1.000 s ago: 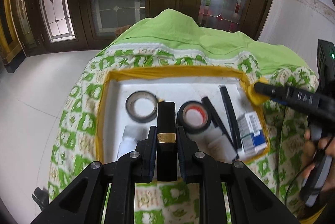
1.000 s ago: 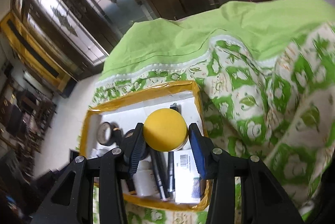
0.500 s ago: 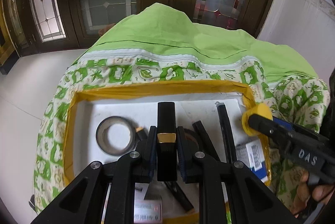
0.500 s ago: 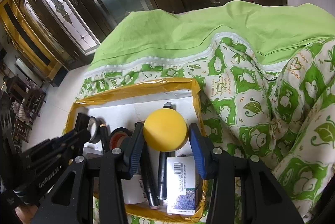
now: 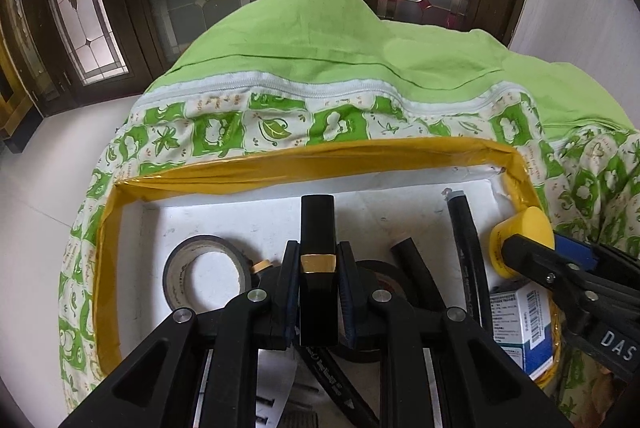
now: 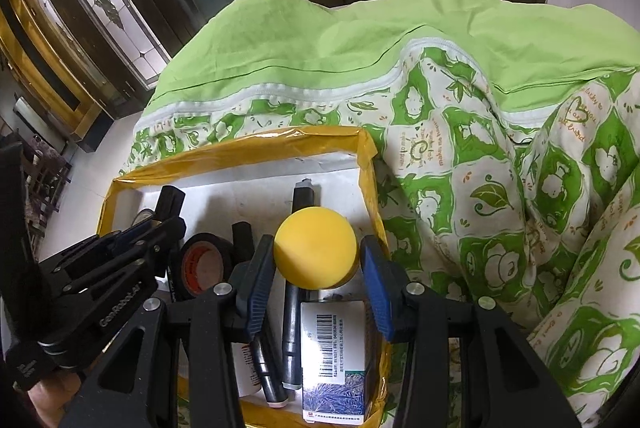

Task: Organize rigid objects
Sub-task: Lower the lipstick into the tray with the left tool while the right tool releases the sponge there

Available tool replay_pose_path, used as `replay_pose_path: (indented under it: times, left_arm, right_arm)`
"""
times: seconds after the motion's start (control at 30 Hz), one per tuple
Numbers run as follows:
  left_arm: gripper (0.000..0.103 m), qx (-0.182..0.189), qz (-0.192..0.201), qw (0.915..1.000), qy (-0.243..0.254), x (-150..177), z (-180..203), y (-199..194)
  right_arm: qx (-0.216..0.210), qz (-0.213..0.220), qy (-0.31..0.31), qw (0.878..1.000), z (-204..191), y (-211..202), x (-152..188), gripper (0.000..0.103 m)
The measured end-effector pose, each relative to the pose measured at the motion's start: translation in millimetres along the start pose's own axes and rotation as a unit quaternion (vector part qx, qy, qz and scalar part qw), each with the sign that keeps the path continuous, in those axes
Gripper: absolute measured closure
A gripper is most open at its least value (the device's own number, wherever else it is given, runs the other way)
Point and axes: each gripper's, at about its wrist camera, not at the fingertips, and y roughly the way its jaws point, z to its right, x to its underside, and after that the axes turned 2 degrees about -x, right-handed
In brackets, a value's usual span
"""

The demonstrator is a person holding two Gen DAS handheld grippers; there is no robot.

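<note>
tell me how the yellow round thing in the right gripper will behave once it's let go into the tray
The yellow round container looks rigid and smooth, so it may slip if the right gripper loosens. Its curved side suggests it could roll on the tray floor unless set flat. It is probably light, though its contents are not visible.

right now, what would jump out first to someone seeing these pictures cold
The yellow round container, clamped in the right hand-held gripper above the tray's right side. Next, the black tube with a gold band, pinched in the left hand-held gripper over the yellow-taped tray of tape rolls and markers on green patterned cloth.
</note>
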Motion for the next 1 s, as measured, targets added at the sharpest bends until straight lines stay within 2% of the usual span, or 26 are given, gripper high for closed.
replay_pose_path:
  times: [0.3,0.57,0.6,0.67,0.7,0.73,0.8,0.9,1.0]
  left_arm:
    - [0.085,-0.009,-0.007,0.9999,0.002,-3,-1,14]
    - [0.085,-0.002,-0.014,0.9997,-0.02,-5,-10,22]
    - [0.082,-0.004,-0.013,0.9996,-0.025,-5,-12,21]
    - [0.067,0.005,-0.009,0.9993,-0.035,-6,-17,19]
    - [0.05,0.003,-0.005,0.9992,-0.039,-6,-20,17]
    - [0.038,0.0,0.002,0.9992,-0.04,-6,-21,13]
    - [0.029,-0.007,0.02,0.9989,-0.041,-5,-23,2]
    - [0.028,0.001,0.029,0.9984,-0.049,-2,-28,-16]
    - [0.022,0.0,0.037,0.9974,-0.062,16,-37,-41]
  right_arm:
    - [0.005,-0.001,0.001,1.0,0,4,-2,0.061]
    - [0.016,0.001,-0.004,1.0,-2,8,-4,0.061]
    - [0.018,0.002,-0.005,1.0,-2,8,-4,0.061]
    - [0.021,0.005,-0.007,1.0,-3,8,-4,0.061]
    - [0.021,0.006,-0.008,1.0,-3,8,-4,0.061]
    - [0.022,0.008,-0.011,1.0,-4,8,-4,0.061]
    - [0.024,0.014,-0.017,0.999,-5,8,-3,0.061]
    - [0.019,0.025,-0.019,0.999,-8,3,0,0.054]
    - [0.013,0.05,-0.014,0.999,-10,-12,6,0.046]
